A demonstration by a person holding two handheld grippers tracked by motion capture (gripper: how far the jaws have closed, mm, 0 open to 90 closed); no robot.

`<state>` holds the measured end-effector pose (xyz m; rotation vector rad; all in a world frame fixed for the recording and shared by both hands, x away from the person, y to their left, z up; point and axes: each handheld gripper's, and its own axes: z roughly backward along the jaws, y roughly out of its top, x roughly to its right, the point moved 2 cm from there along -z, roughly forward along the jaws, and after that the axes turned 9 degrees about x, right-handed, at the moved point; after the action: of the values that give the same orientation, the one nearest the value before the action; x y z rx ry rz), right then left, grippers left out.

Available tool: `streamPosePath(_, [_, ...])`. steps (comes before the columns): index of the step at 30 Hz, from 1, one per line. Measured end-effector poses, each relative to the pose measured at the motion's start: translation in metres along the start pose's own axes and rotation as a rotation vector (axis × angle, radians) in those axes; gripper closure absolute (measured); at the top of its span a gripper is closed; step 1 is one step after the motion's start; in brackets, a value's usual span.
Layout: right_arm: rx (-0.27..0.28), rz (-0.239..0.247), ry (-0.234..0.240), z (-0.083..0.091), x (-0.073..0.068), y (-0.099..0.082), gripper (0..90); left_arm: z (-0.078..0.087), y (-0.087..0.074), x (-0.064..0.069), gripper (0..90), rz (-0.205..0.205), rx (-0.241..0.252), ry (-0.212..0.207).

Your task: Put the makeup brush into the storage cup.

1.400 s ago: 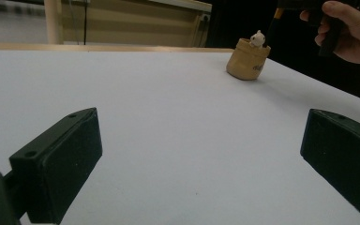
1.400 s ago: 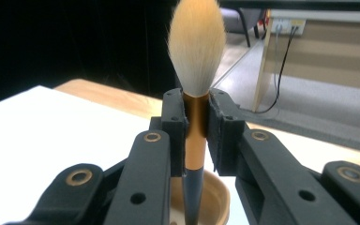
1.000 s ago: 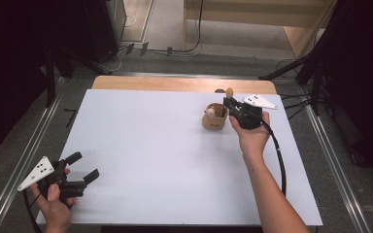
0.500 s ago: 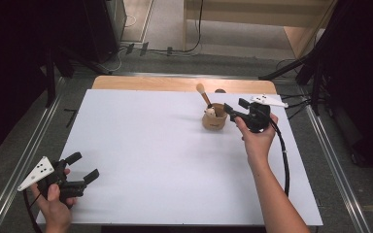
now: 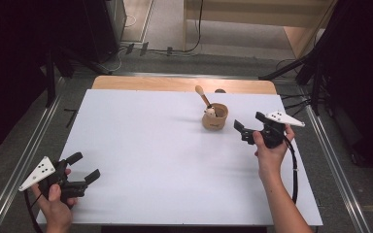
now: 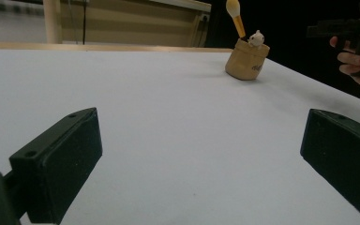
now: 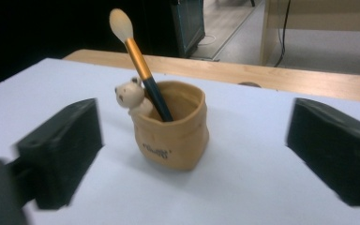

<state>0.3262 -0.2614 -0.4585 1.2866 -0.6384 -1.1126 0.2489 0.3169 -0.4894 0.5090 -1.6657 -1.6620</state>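
With the gold-handled, cream-tipped brush [image 5: 203,96] dropped into the tan sack-shaped cup [image 5: 215,117] at the table's one o'clock, the right gripper [image 5: 247,129], jaws just opened wide and empty, should next retreat.

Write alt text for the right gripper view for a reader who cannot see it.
A tan sack-shaped cup stands on a white table, holding a brush that leans left beside a small bear figure at the rim. The right gripper, jaws open and apart from the cup, frames it from the foreground.
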Motion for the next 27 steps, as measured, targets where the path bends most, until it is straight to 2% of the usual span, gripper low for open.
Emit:
streamPosePath(8, [0.016,0.017,0.016,0.023,0.001,-0.013,0.0,-0.001,0.0,0.001,0.0,-0.002,0.001,-0.001])
streamPosePath(11, [0.024,0.022,-0.024,0.031,0.001,-0.017,0.0,-0.001,0.0,0.002,0.0,-0.003,0.002,-0.002])
streamPosePath(19, [0.03,0.021,-0.001,0.05,0.0,-0.031,0.0,-0.001,0.001,0.003,0.0,-0.004,0.001,-0.003])
streamPosePath(20, [0.03,0.02,0.015,0.052,0.0,-0.033,0.0,-0.001,0.001,0.003,0.0,-0.003,0.001,-0.004])
streamPosePath(27, [0.029,0.018,0.015,0.067,0.0,-0.047,0.0,-0.001,0.001,0.003,0.0,-0.009,0.002,-0.005])
